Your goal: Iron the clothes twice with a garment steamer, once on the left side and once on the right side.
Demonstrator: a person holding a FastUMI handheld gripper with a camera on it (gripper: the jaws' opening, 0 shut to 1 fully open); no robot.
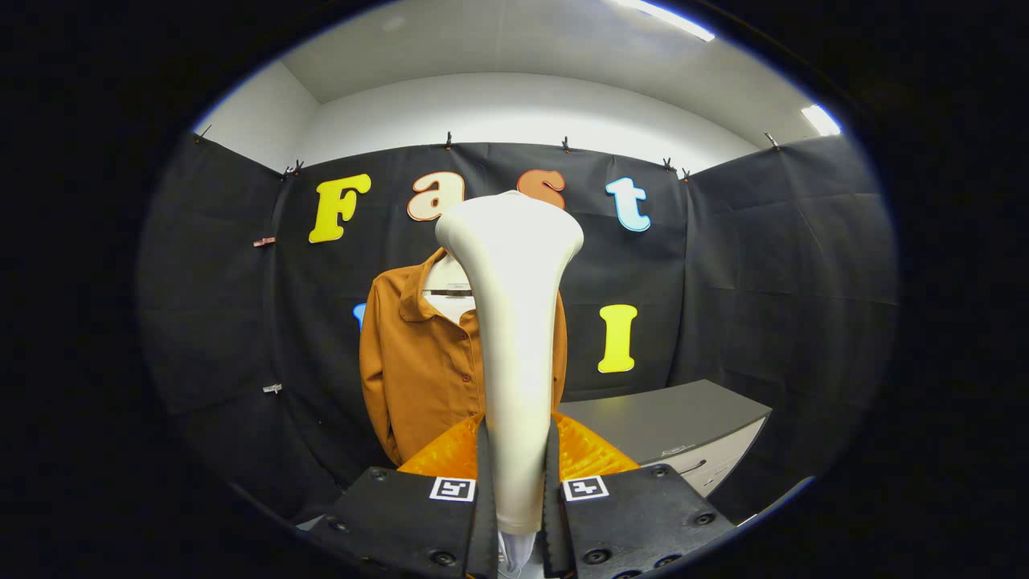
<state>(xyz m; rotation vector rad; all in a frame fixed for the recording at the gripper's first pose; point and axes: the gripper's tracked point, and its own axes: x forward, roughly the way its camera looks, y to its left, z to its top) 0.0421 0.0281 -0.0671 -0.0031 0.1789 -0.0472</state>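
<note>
Tool (515, 515) clamped on smooth cream plastic garment steamer (514, 322) at frame centre, raised before rust-brown buttoned shirt (418, 362) hanging centre-left, apparently short of contact, so likely both side passes left.

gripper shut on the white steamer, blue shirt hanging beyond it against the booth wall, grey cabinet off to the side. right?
One thing is off: the shirt is orange-brown, not blue. The rest holds in the gripper view: the gripper is shut on the white steamer, the shirt hangs beyond it against the booth wall, and the grey cabinet sits off to the side.
</note>
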